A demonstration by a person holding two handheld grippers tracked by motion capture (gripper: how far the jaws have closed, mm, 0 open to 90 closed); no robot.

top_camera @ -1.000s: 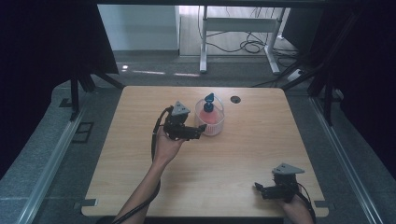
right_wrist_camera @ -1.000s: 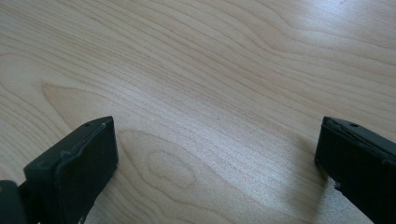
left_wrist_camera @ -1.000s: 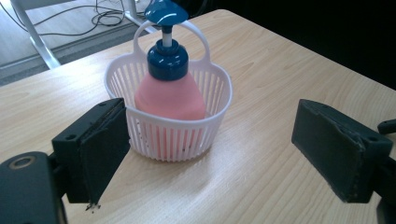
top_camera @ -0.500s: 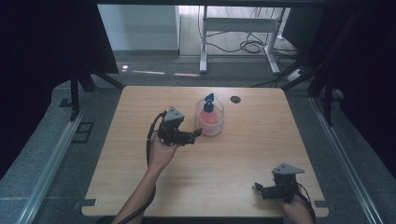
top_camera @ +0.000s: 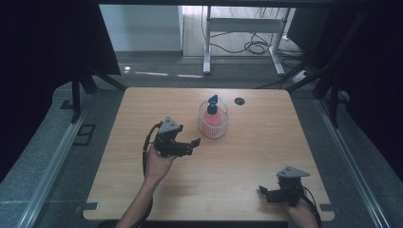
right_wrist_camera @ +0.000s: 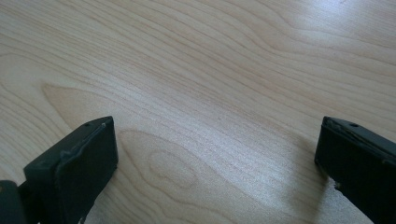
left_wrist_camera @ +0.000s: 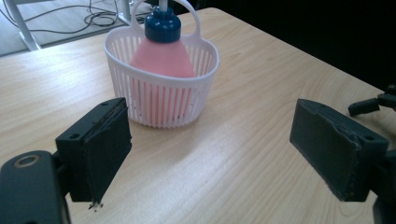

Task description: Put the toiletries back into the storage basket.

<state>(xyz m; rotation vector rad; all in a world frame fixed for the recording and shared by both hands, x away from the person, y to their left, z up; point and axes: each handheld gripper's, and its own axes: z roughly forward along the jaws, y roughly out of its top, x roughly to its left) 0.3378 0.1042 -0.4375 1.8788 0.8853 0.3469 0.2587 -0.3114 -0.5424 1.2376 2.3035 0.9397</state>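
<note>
One pink bottle [top_camera: 213, 115] in one white basket [top_camera: 212, 129], two claws apart.

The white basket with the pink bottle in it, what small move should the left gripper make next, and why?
Probably ease the left gripper forward toward the white basket. Its jaws stand wide open and hold nothing, and the basket with the pink bottle sits just ahead of them, apart from both. The right gripper rests open near the table's front edge.

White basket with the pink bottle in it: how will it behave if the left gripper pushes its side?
The basket looks like thin slotted plastic, so its wall probably flexes. The pink bottle stands taller than the rim, so it may tip. On the smooth table it likely slides.
</note>
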